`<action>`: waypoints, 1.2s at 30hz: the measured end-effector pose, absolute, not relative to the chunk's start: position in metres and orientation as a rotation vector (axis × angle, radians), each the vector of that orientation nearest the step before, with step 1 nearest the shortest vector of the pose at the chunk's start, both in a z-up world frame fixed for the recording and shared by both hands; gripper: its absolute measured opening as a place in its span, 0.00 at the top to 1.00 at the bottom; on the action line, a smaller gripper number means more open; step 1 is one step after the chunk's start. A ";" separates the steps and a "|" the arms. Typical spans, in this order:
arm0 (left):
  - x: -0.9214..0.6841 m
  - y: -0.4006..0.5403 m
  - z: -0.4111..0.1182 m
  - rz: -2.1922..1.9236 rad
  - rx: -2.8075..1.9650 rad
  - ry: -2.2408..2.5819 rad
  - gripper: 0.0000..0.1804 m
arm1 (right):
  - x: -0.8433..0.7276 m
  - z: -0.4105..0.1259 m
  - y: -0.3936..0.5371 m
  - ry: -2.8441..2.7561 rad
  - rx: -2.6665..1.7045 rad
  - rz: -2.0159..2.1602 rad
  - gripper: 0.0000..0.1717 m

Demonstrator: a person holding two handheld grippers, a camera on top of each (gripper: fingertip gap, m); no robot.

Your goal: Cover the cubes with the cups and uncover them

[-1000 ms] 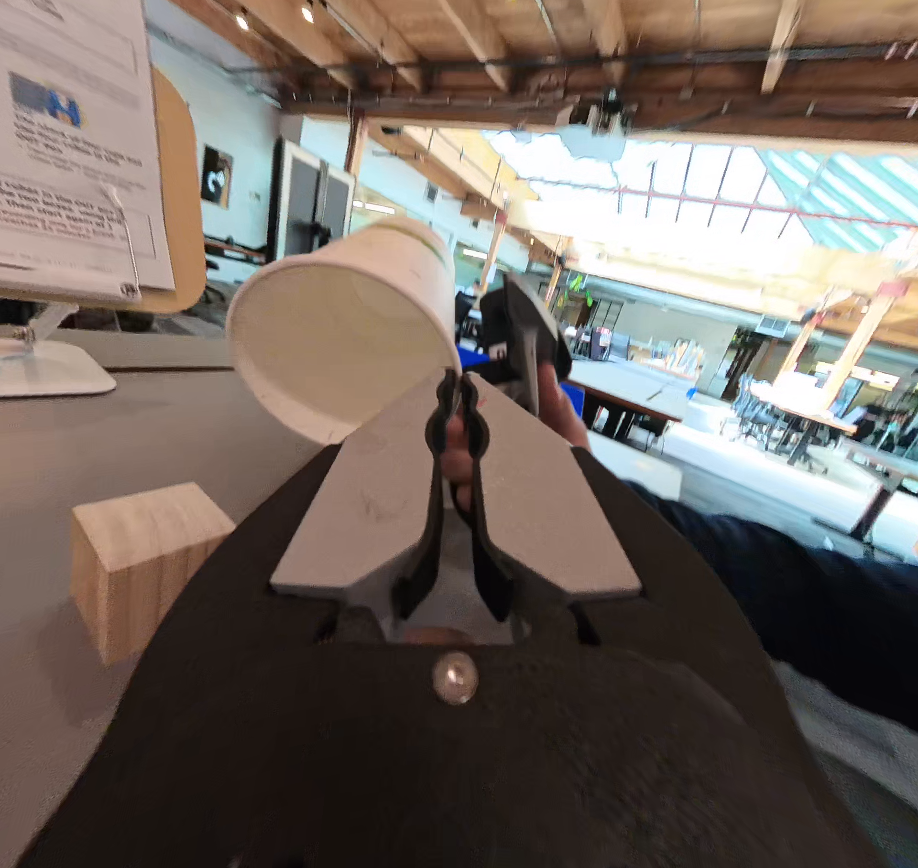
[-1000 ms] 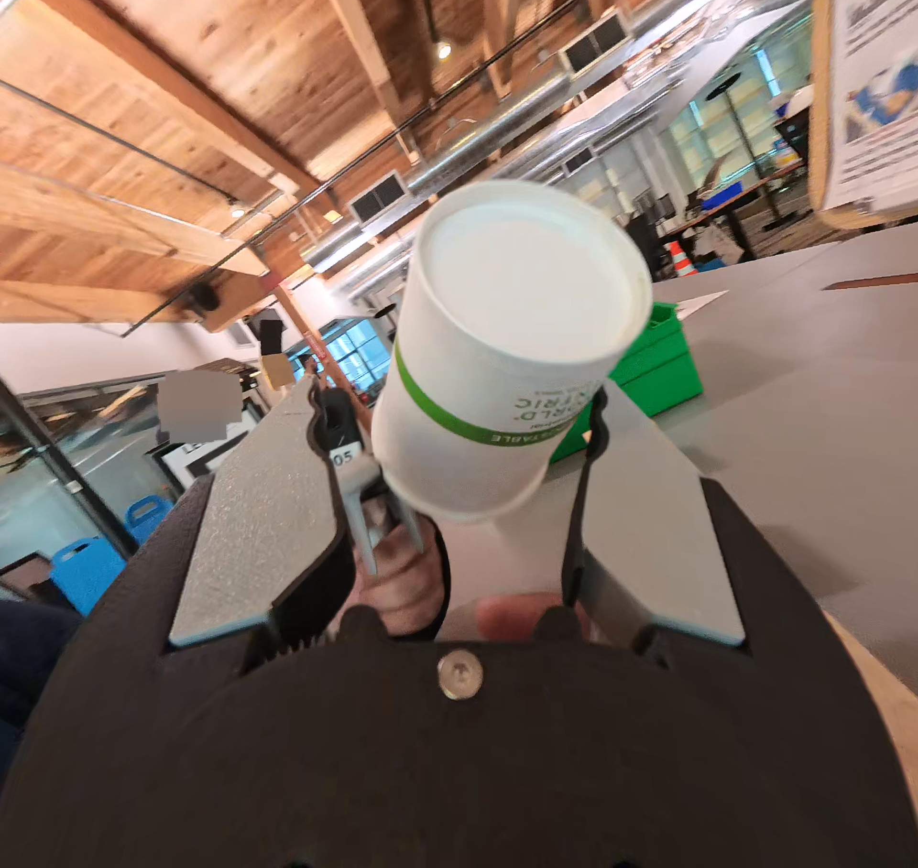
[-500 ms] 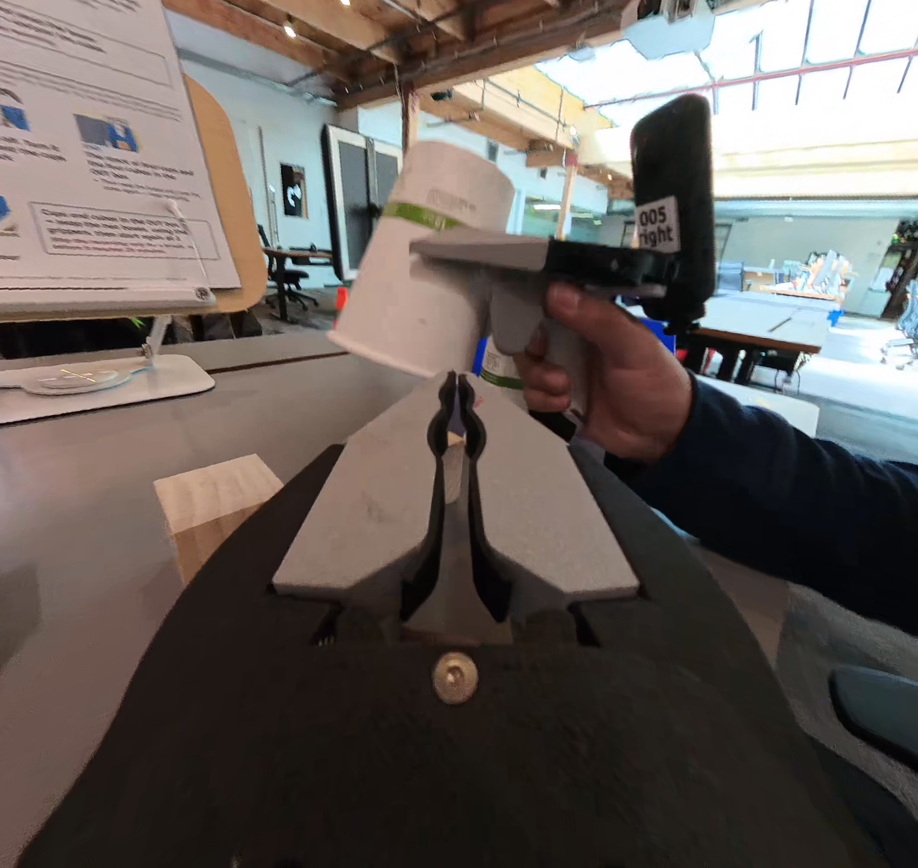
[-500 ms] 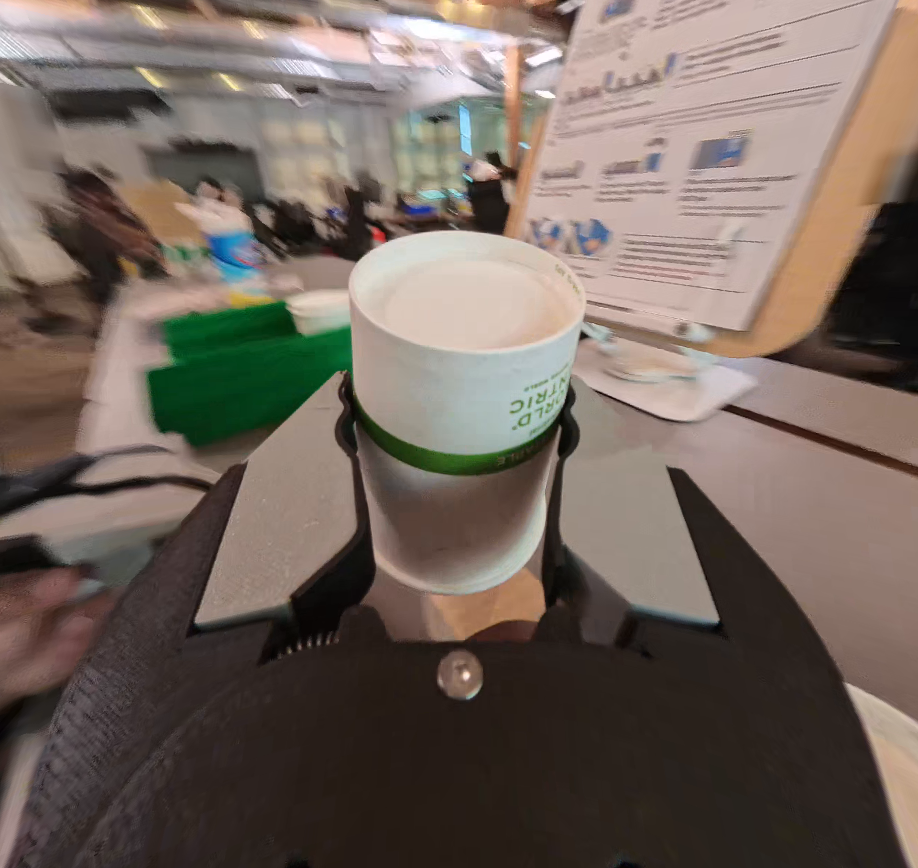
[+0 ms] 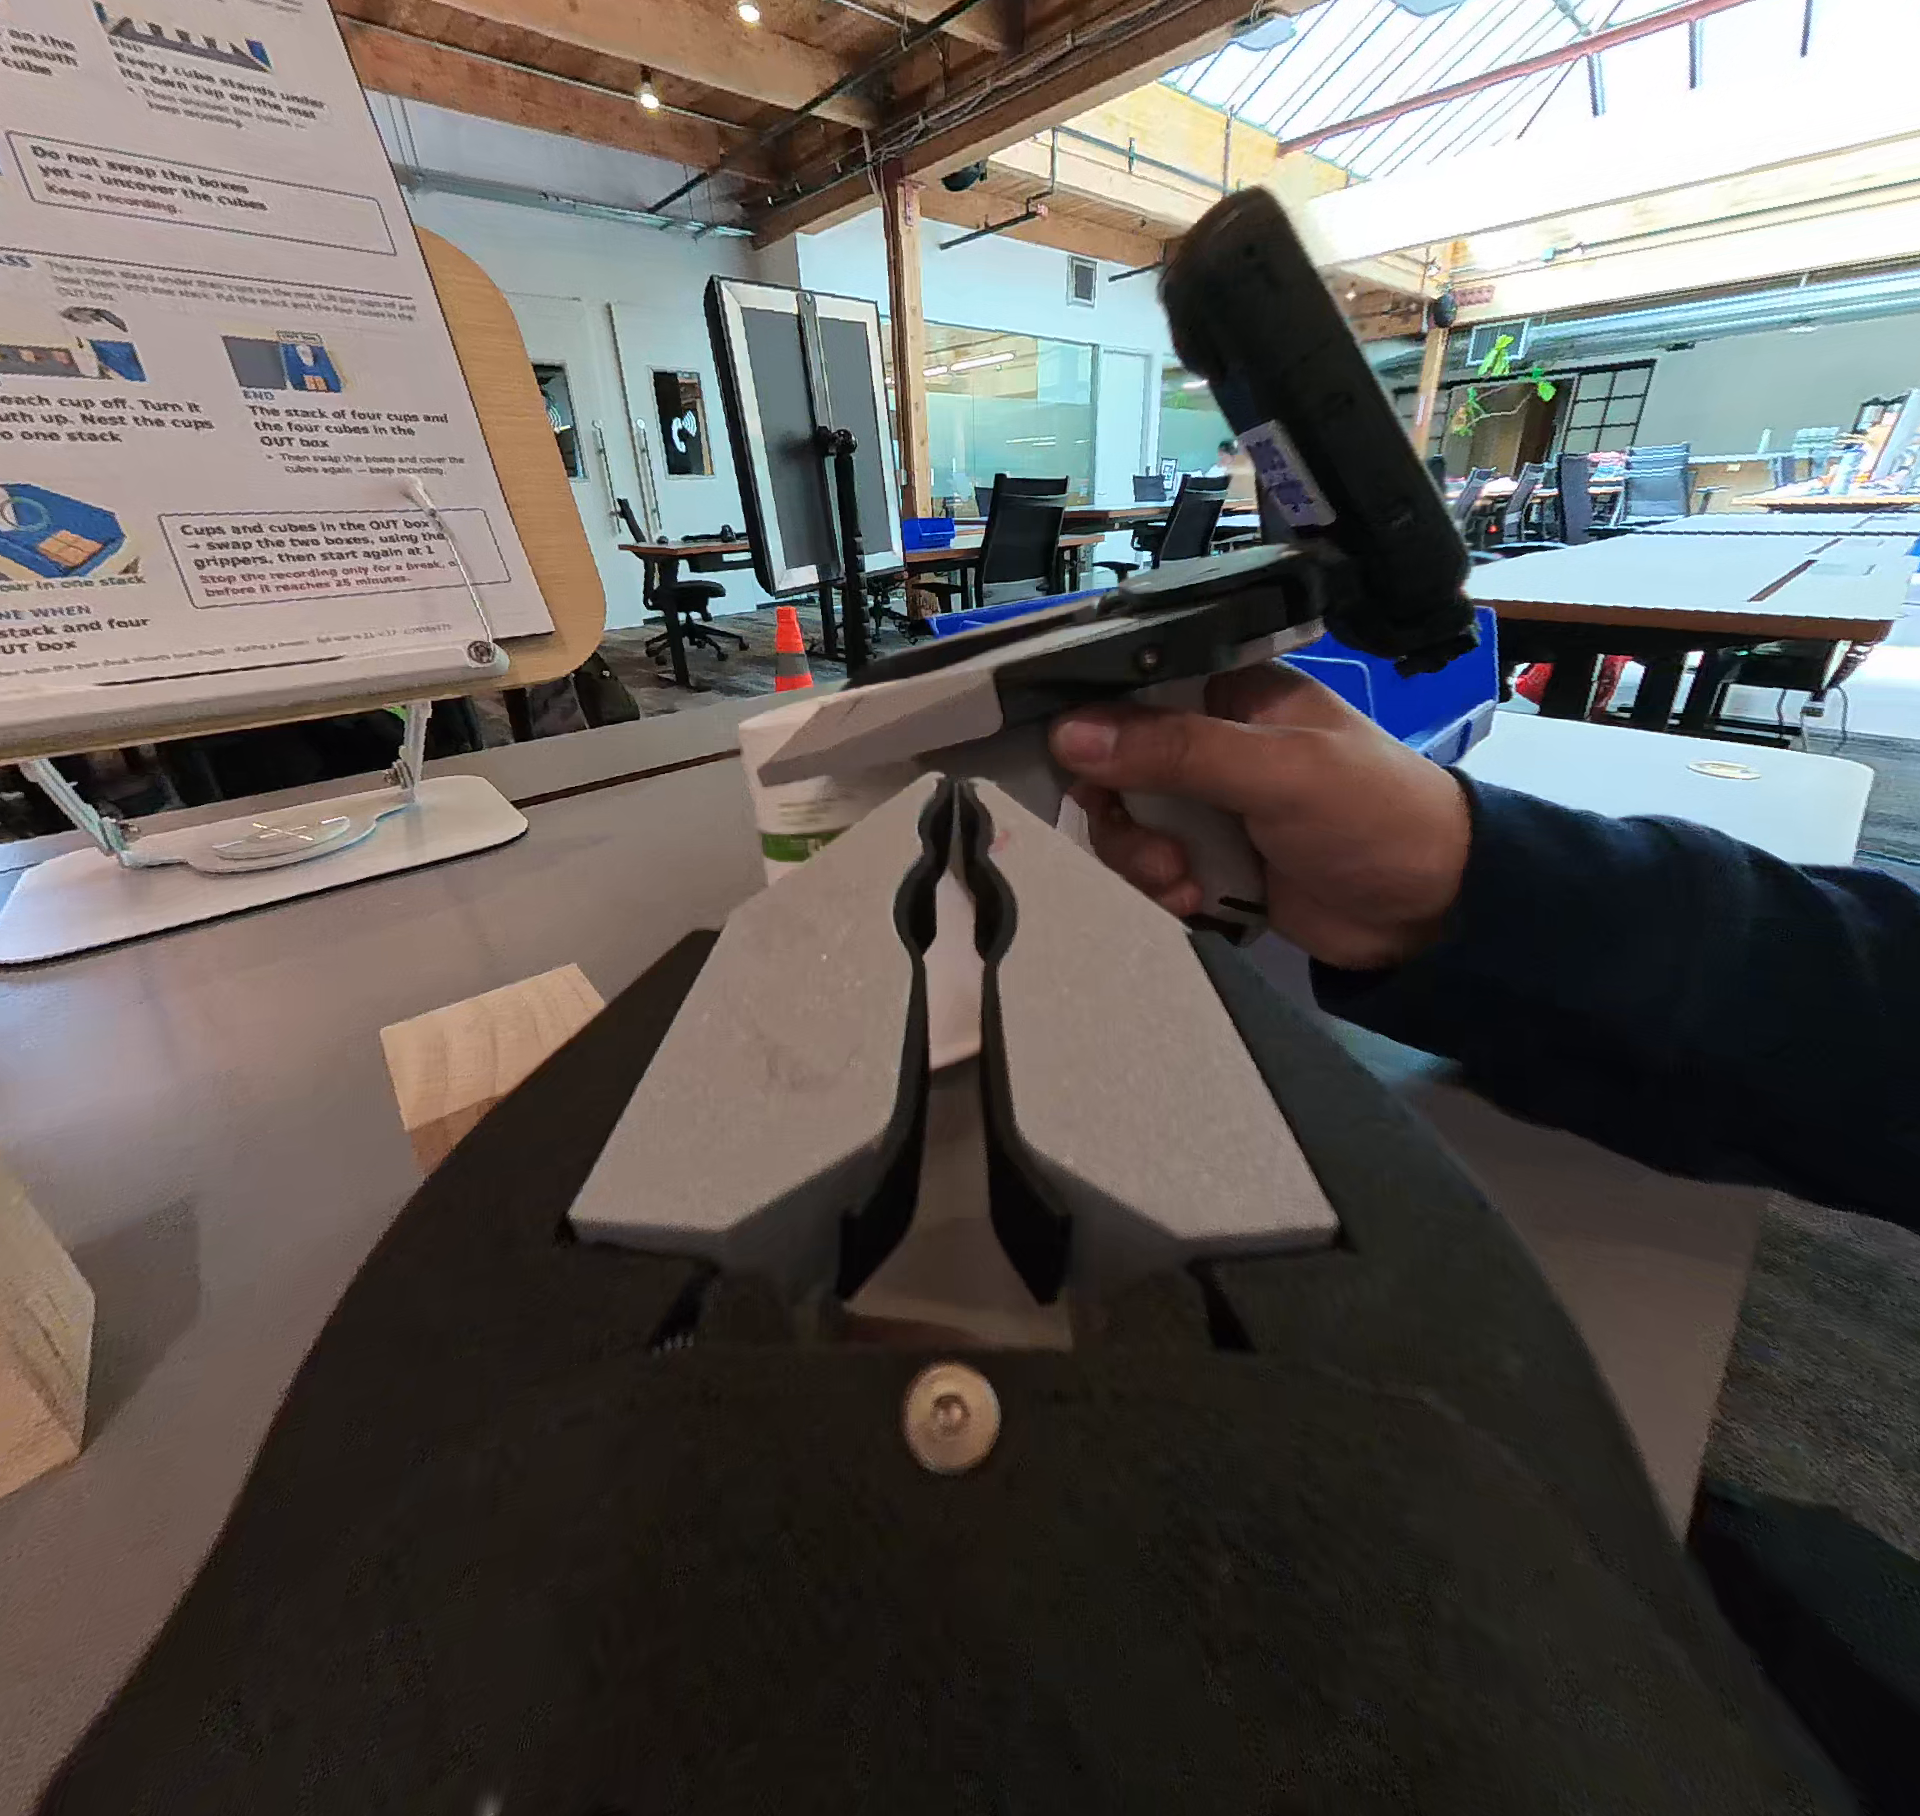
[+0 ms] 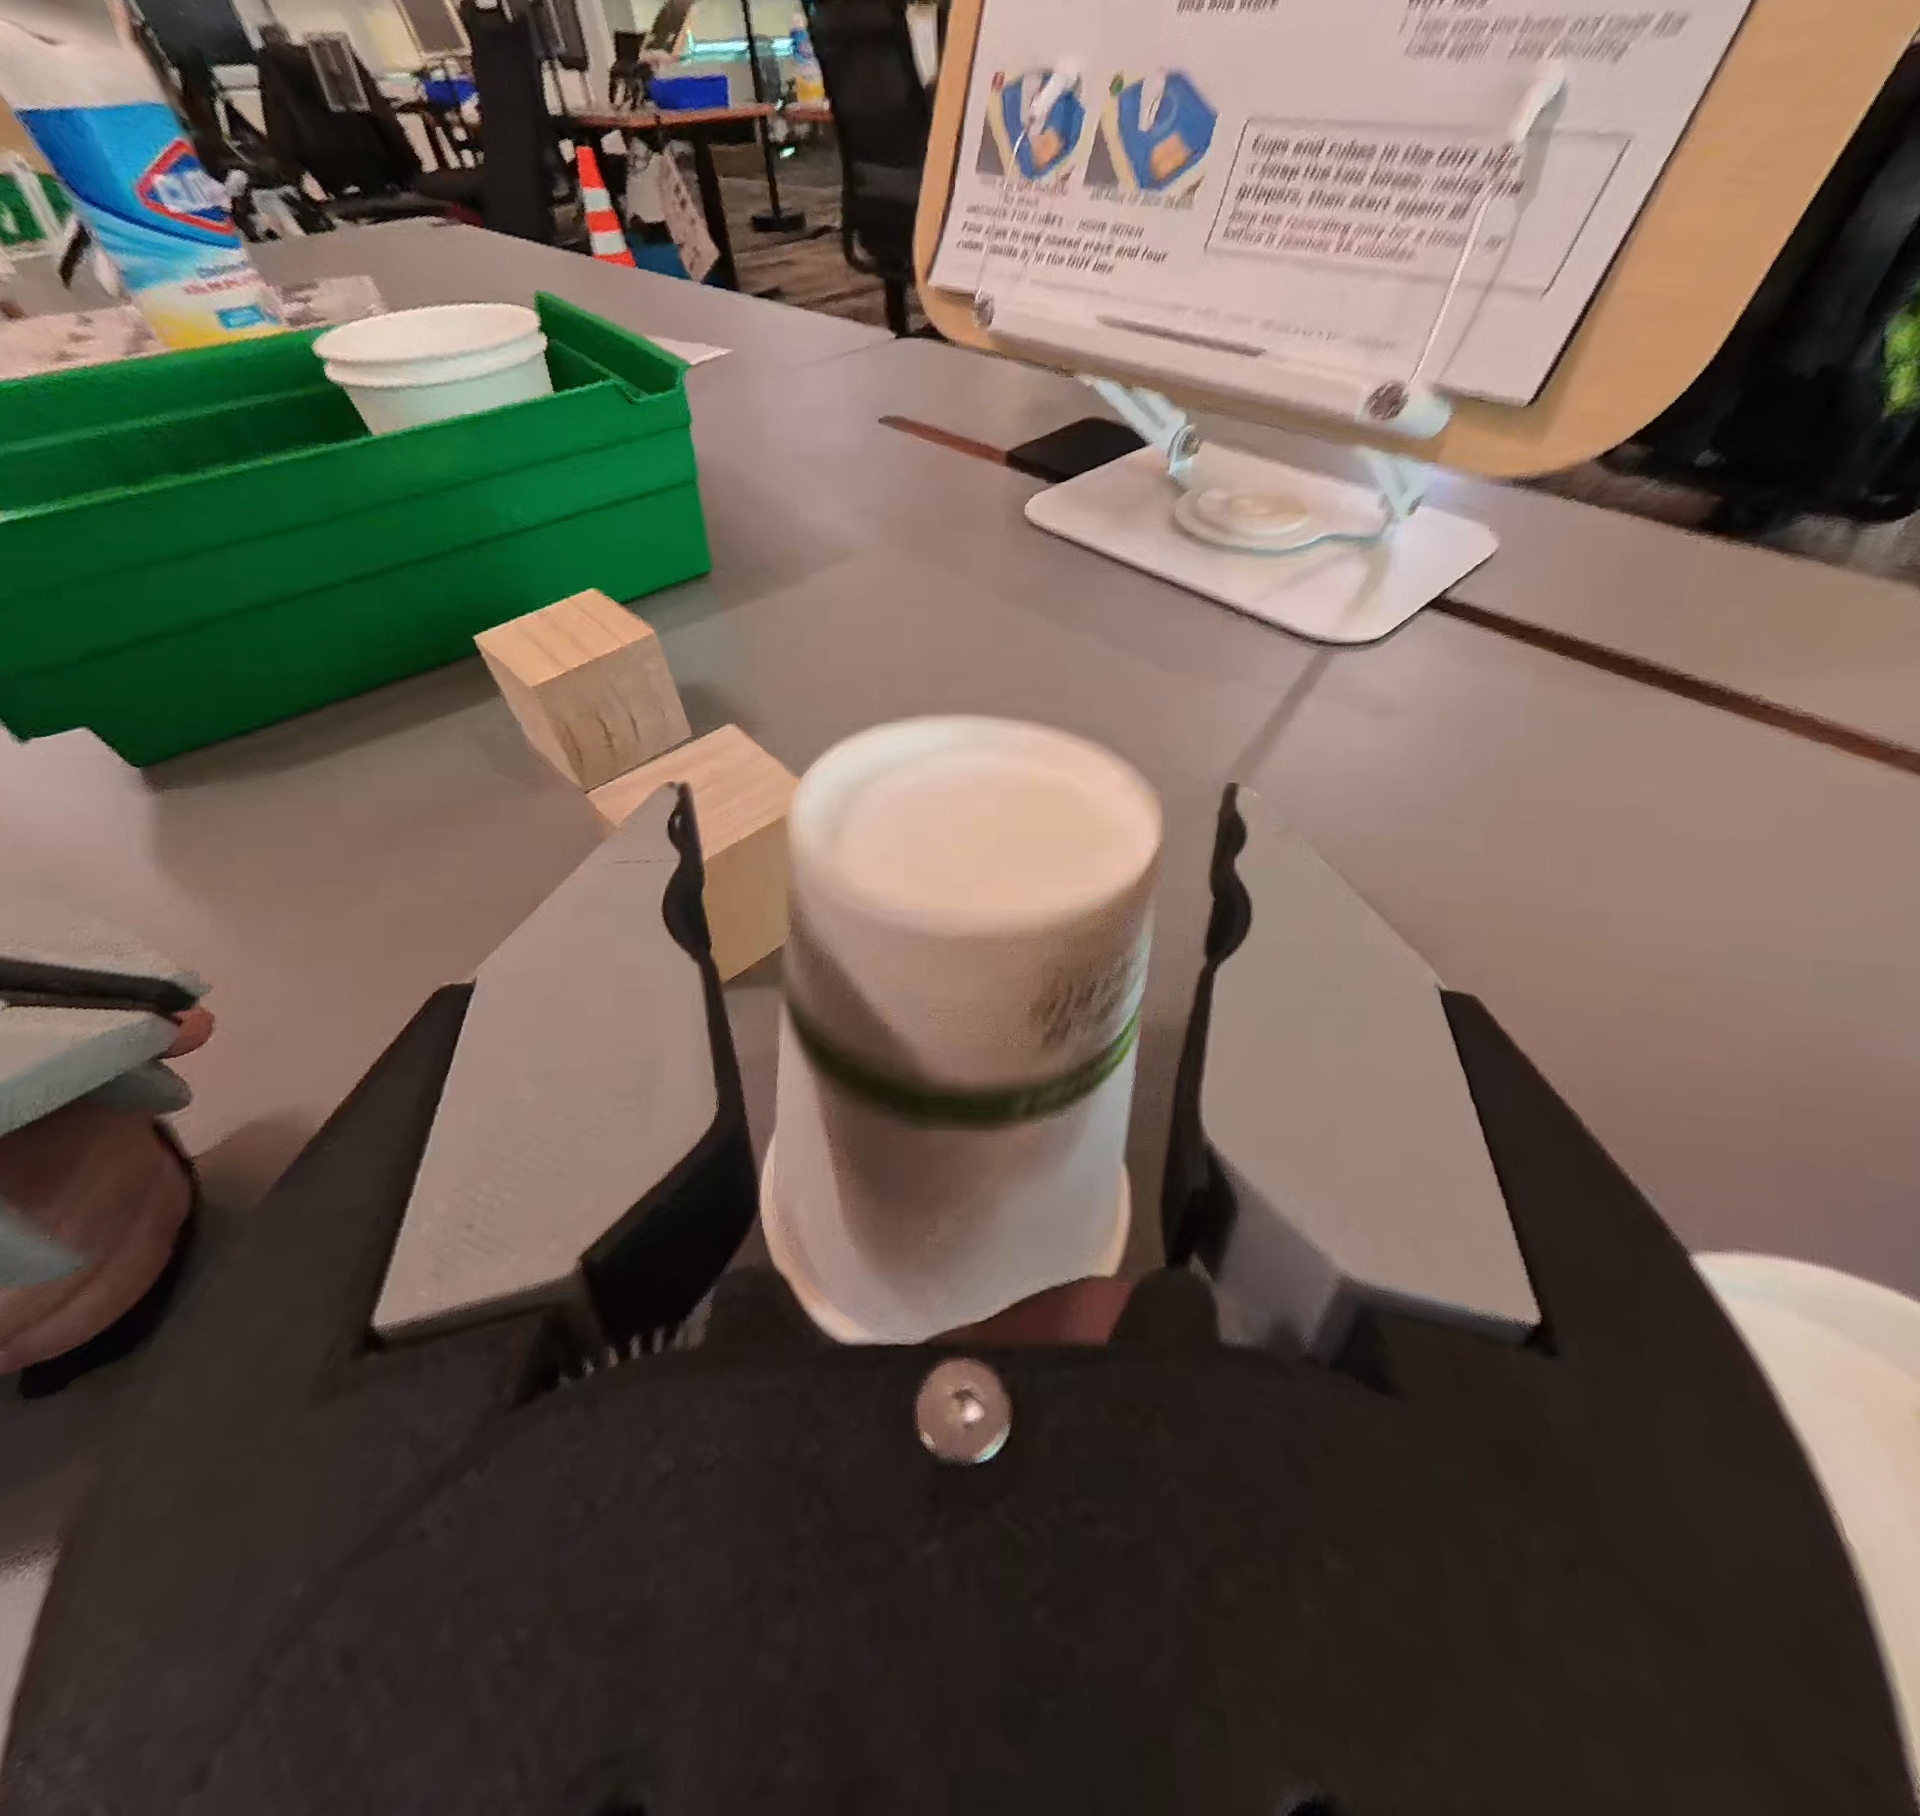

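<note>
A: So where was the white paper cup with the green band [image 6: 961, 987] seen?

B: Upside down on the grey table [image 6: 1507, 883], between the right gripper [image 6: 951, 873] fingers, which were spread wide with gaps left on both sides. Nothing was gripped. Two pale wooden cubes [image 6: 582, 686] were spotted just beside it.

A: And the left gripper [image 5: 954, 810]?

B: Clenched tight, nothing held.

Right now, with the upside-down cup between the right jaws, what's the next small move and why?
Probably draw the right gripper straight back. The inverted cup stands free, gaps showing on both sides, so it looks released, and two wooden cubes remain uncovered.
</note>
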State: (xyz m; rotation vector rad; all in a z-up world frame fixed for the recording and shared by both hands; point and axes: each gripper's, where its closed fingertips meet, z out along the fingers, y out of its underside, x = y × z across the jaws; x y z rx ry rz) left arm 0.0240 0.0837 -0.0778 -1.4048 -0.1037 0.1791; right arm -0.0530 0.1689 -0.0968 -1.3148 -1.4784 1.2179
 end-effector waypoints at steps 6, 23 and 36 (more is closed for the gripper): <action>0.021 0.083 -0.077 0.147 -1.402 -0.124 0.99 | -0.042 -0.061 0.173 -1.338 -1.151 1.173 0.45; 0.022 0.083 -0.077 0.165 -1.402 -0.119 0.99 | -0.042 -0.057 0.174 -1.289 -1.117 1.142 0.50; 0.023 0.083 -0.077 0.173 -1.399 -0.114 0.99 | -0.043 -0.057 0.174 -1.273 -1.150 1.217 0.50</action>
